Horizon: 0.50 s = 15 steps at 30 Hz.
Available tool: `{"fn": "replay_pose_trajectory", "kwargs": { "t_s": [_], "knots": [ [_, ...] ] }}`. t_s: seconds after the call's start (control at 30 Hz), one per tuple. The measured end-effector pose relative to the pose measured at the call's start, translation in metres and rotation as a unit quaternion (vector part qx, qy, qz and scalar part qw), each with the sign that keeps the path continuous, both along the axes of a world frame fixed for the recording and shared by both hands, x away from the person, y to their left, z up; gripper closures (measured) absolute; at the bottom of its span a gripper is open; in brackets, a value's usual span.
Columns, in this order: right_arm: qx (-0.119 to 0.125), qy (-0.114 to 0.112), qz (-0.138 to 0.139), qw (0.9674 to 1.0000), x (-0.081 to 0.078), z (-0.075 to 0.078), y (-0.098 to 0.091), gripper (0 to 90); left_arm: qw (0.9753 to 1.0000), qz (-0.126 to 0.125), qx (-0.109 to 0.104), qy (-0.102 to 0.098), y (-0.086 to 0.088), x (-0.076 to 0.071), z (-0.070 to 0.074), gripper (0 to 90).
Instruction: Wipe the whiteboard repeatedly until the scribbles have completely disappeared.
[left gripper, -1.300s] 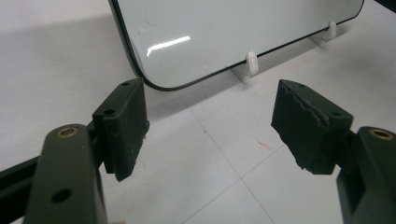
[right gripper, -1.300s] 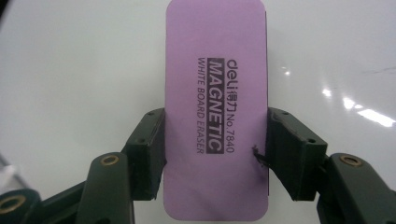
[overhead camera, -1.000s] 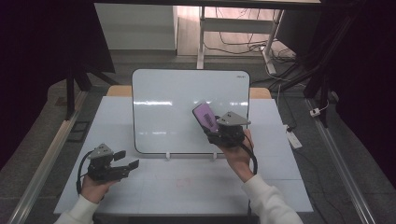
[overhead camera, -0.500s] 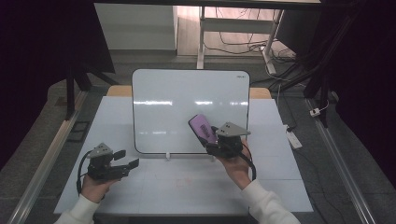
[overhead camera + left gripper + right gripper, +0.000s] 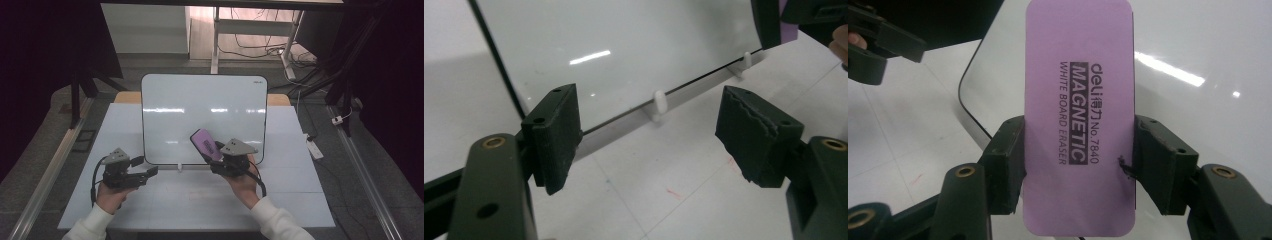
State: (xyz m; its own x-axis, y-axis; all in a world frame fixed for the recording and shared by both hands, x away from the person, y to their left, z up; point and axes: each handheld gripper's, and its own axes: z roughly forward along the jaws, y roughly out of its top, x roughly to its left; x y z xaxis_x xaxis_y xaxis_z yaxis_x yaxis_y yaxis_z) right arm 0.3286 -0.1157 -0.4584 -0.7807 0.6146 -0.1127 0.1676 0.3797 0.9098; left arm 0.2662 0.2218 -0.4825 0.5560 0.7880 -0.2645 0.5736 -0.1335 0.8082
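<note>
Both grippers sit in the lower part of the high view, each held in one of the person's hands above the white table (image 5: 300, 200). At lower left of that frame, the left gripper (image 5: 145, 172) has its jaws spread apart with nothing between them; in the left gripper view the two black pads (image 5: 555, 135) stand wide, framing bare table surface and the near edge of the whiteboard (image 5: 624, 55). At lower centre-right of the high view, the right gripper (image 5: 216, 159) is clamped on a purple whiteboard eraser (image 5: 205, 144), which rises tilted up and toward the left from the jaws. In the right gripper view the eraser (image 5: 1079, 115) occupies the middle of the frame, standing lengthwise between the two pads, which press on its long sides near its lower half; its face carries printed text reading "MAGNETIC WHITE BOARD ERASER". The eraser is over the lower right portion of the whiteboard (image 5: 200, 100), whether touching the surface cannot be told. Farther up the frame, the whiteboard lies on the table, with two small white clips (image 5: 660, 101) at its near edge. Beyond the table, at the top of the high view, cables (image 5: 250, 47) lie on the floor.
</note>
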Motion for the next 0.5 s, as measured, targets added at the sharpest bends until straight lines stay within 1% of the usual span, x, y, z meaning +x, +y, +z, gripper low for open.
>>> {"fn": "replay_pose_trajectory", "kwargs": {
  "t_s": [0.1, 0.27, 0.5],
  "knots": [
    [0.000, -0.003, 0.002, 1.0000, -0.001, -0.001, 0.002, 40.8, 1.0000, -0.001, -0.002, -0.002, -0.001, 0.000, 0.002, 26.6],
    [0.005, -0.003, 0.000, 1.0000, -0.002, -0.003, 0.003, 40.8, 0.9997, -0.002, -0.023, -0.001, -0.004, 0.001, 0.006, 26.7],
    [0.012, -0.003, 0.001, 0.9999, -0.004, -0.005, 0.006, 40.8, 0.9990, -0.012, -0.040, -0.016, -0.022, 0.008, 0.016, 26.8]
  ]
}}
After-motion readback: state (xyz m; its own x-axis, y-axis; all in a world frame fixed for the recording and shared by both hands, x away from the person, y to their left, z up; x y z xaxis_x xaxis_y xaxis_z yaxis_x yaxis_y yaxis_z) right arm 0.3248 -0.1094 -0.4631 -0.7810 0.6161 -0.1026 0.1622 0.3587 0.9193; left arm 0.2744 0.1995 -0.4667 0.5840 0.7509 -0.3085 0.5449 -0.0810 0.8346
